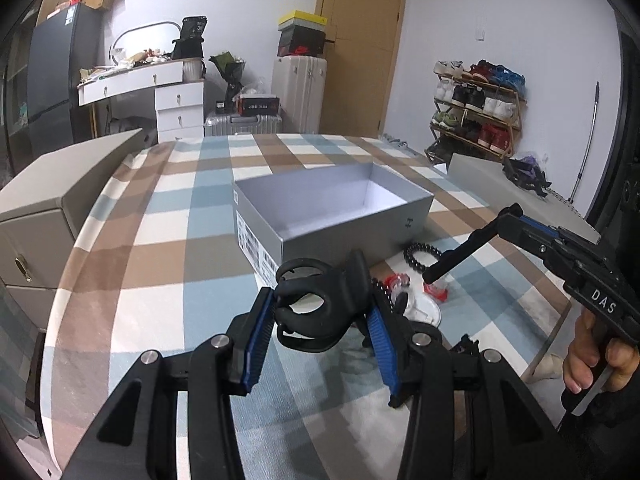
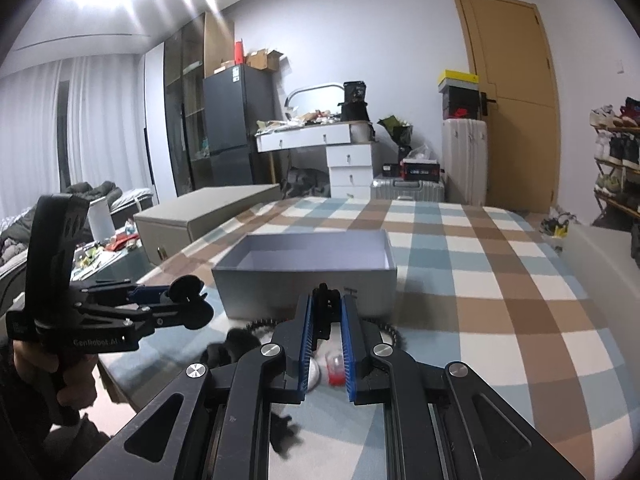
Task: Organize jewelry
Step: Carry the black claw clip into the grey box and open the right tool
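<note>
My left tool (image 1: 322, 312) pinches a black hair claw clip (image 1: 320, 304) between its blue pads, just in front of the open grey box (image 1: 352, 232) on the checked desk (image 1: 160, 240). My right tool (image 2: 326, 320) is pressed together, empty, above the black bead bracelet (image 1: 420, 256) beside that box.

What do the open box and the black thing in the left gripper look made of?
Open box: likely cardboard with a matte silver-grey outside and white inside; thin straight walls, printed label on one end. Black clip-like piece between the left gripper's pads: probably moulded plastic or rubber; smooth, dull sheen, rounded loops. Exact material can't be confirmed.
</note>
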`<state>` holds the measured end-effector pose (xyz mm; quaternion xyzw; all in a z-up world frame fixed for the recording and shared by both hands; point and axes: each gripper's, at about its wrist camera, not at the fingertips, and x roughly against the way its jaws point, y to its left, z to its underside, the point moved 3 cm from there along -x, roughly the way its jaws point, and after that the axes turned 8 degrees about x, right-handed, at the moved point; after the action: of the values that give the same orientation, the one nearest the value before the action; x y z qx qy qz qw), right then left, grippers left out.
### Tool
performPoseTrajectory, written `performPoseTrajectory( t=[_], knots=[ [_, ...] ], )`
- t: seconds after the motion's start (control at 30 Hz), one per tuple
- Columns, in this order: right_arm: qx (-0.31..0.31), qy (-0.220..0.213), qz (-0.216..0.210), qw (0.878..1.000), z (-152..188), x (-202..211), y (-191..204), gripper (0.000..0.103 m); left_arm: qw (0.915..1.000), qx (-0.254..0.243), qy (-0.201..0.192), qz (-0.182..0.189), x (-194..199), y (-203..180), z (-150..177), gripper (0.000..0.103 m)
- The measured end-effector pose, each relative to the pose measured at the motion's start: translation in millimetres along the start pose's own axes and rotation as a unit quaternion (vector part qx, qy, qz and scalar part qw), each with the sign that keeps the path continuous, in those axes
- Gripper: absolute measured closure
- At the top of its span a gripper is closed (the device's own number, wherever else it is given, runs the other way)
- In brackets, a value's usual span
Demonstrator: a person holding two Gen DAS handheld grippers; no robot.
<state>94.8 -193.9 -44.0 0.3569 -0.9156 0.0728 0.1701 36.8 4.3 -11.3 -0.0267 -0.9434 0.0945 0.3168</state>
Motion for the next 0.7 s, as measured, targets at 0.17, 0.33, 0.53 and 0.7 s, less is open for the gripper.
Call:
performPoseTrajectory(
  t=[0.17, 0.33, 0.53, 0.7],
  knots=[
    [-0.008, -0.018, 0.001, 1.000, -18.6, 0.7, -2.1, 0.090, 0.9999, 0.004, -0.010, -0.003, -2.0, 1.1, -9.7, 0.063],
    [-0.016, -0.033, 0.001, 0.999, -37.2, -2.2, -5.9, 0.090, 0.9995, 0.020, -0.023, -0.005, -3.8, 4.7, -24.7, 0.063],
    [-0.038, -0.028, 0.004, 0.999, -53.5, -19.5, -13.1, 0.090, 0.9989, 0.027, -0.036, -0.011, -10.4, 1.3, -42.3, 0.063],
    [-0.074, -0.012, -0.009, 0.997, -56.3, -38.6, -21.4, 0.090, 0.9988, 0.030, -0.034, -0.017, -23.8, 0.3, -51.2, 0.063]
  ],
)
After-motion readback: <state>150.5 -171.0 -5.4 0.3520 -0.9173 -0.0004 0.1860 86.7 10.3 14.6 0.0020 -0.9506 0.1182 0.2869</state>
